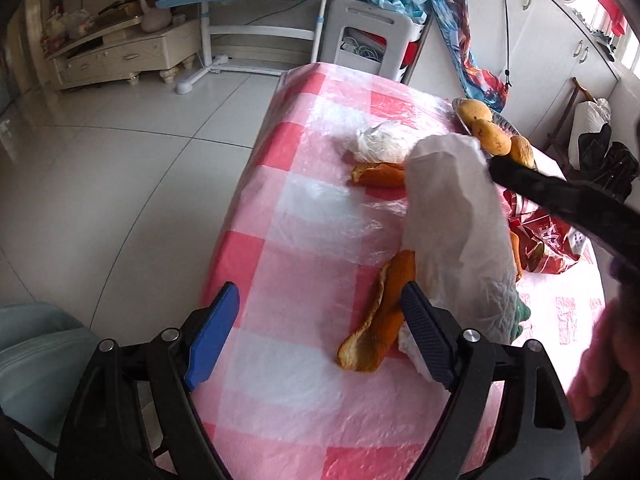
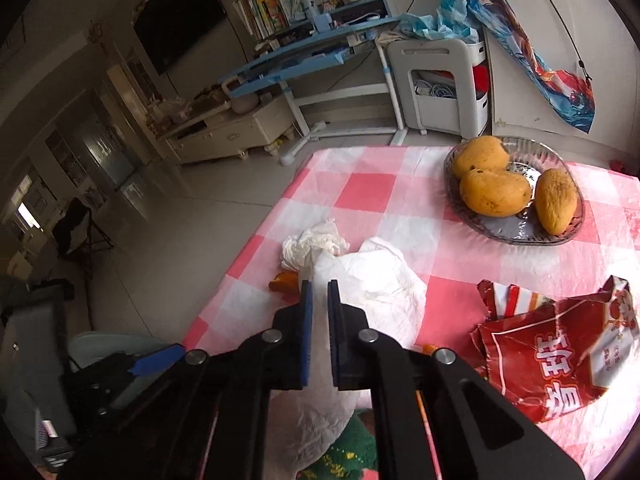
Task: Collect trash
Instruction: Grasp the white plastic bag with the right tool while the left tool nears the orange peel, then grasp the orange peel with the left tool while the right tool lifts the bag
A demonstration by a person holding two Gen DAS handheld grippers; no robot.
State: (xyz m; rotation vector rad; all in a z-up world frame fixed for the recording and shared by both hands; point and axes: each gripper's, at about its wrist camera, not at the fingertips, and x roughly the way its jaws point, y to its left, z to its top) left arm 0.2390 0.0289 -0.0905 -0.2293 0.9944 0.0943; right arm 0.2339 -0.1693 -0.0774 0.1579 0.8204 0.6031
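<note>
Left wrist view looks down the pink-and-white checked bench (image 1: 304, 208), where the left gripper (image 1: 320, 320) hangs with its jaws spread wide and nothing between them. The nearest orange peel (image 1: 380, 316) lies just ahead of them, its long axis running away from the camera and slightly right, so it sits close against the inner face of the right-hand finger, not centred in the gap. A second orange peel (image 1: 378, 174) lies farther up the bench, just in front of a crumpled tissue (image 1: 380, 142).

The white plastic bag (image 1: 452, 216) is lifted above the bench at the right of the peel, and the right gripper (image 2: 318, 308) has its jaws pinching a fold of that white plastic bag (image 2: 372, 280). No open mouth of the bag shows in either view; it hangs as a closed drape. A torn red snack wrapper (image 2: 556, 348) lies on the bench to the right of the bag, nearer the right hand, and a glass dish (image 2: 516, 236) of mangoes (image 2: 494, 192) stands beyond it and looks like no trash.

By my reading, the left hand is the free one and the nearer to the peel; it likely needs a small shift rightward so the jaws straddle the peel across its narrow width.
</note>
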